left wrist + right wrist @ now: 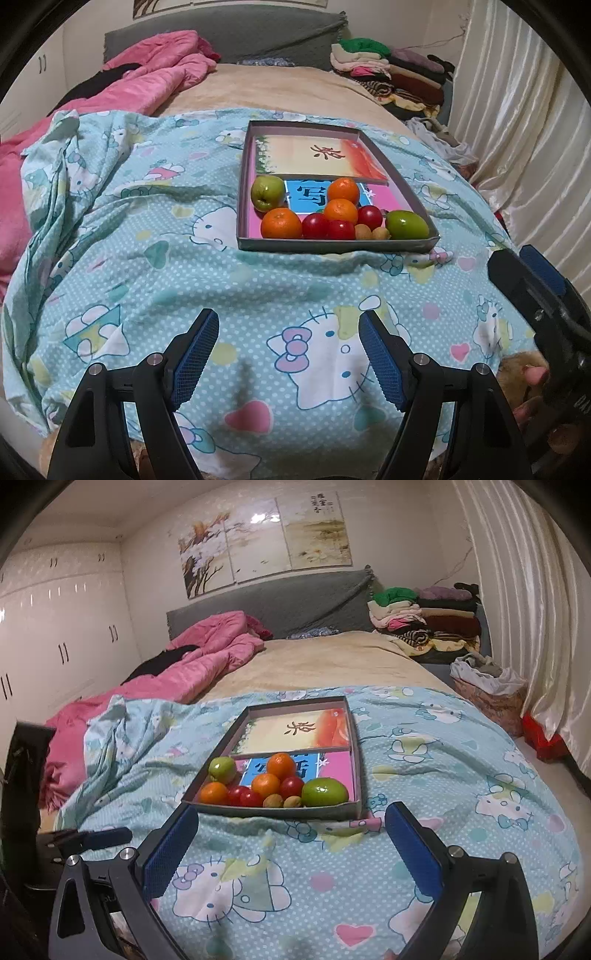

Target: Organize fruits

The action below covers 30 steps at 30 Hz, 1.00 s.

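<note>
Both grippers, left gripper (288, 354) and right gripper (291, 845), are hovering with jaws wide and empty; the fruit tray (277, 812) is lying straight ahead, nearer the right.

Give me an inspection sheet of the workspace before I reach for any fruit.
Surface: bed with light blue cartoon-cat print quilt, rumpled at the left.
Job's things: shallow grey cardboard tray on the quilt holding two green fruits, three oranges, three red fruits and two small tan fruits, all in its near compartment; far compartment holds only a printed card.
Clutter: crumpled pink blanket; stack of folded clothes at the bed's head.
Grippers: left gripper and right gripper, jaws open, nothing between them, short of the tray.
Cables: thin wire on the wall above the clothes.
Surroundings: white curtain, white wardrobe doors, wall paintings.
</note>
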Motion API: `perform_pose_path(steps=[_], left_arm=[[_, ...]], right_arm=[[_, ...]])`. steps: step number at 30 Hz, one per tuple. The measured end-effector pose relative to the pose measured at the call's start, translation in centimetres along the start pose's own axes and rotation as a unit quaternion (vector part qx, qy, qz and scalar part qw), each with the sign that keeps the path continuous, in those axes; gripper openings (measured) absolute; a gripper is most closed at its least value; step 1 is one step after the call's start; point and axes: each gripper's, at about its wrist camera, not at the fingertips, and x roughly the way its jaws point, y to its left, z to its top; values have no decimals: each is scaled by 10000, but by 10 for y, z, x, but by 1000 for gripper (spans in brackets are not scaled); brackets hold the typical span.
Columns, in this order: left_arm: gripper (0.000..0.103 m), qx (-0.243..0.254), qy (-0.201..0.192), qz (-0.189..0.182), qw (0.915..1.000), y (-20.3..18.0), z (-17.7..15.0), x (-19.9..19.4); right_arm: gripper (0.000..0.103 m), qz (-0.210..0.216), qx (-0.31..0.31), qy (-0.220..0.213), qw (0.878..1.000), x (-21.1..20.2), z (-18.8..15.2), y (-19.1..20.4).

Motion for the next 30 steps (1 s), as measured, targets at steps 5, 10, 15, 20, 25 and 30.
perform_pose_path(steps=[5,10,15,20,25,30], left_arm=[[79,5,-27,-5,10000,0,1,-1],[79,28,9,27,10000,0,1,0],[79,33,17,26,10000,0,1,1],[79,43,18,55,10000,1,2,2],[79,42,16,57,10000,0,2,3],[79,19,45,41,10000,1,2,4]], right_arm=[[102,7,-74,6,10000,0,-1,4],[102,-18,-67,74,9999,3,-2,3],[102,-20,-72,105,9999,5,-3,3],[102,-30,-64,117,9999,5,-3,2],[102,-38,-52,120,9999,6,-4,1],[102,-32,-65,132,9999,6,-5,1]])
